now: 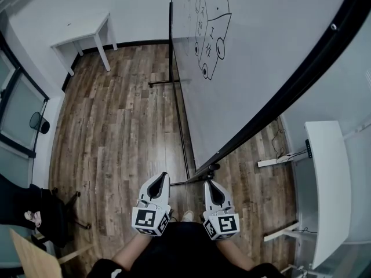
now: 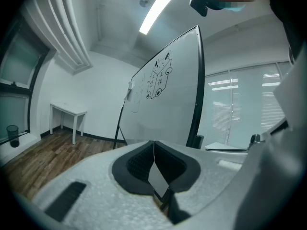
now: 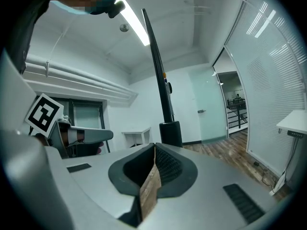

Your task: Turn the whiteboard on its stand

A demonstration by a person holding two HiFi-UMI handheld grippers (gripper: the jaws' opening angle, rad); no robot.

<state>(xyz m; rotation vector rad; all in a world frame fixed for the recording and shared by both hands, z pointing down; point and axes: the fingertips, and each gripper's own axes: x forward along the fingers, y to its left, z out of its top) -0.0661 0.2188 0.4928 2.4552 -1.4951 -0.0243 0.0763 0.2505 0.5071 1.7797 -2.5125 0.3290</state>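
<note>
The whiteboard (image 1: 261,57) stands ahead of me on a black stand (image 1: 179,126), its white face carrying a black cartoon drawing (image 1: 211,28) and its near black frame edge running up to the right. My left gripper (image 1: 162,177) and right gripper (image 1: 210,183) hang side by side just short of the board's near lower corner, touching nothing. Both are shut with nothing between the jaws. In the left gripper view the whiteboard (image 2: 163,104) face rises beyond the left gripper (image 2: 154,142). In the right gripper view the whiteboard (image 3: 158,75) shows edge-on as a dark post above the right gripper (image 3: 154,145).
A small white table (image 1: 84,36) stands against the far wall. A black wastebasket (image 1: 39,122) sits at the left by the window. A long white desk (image 1: 327,184) and a power strip (image 1: 275,161) lie to the right, a dark chair (image 1: 35,213) at my left.
</note>
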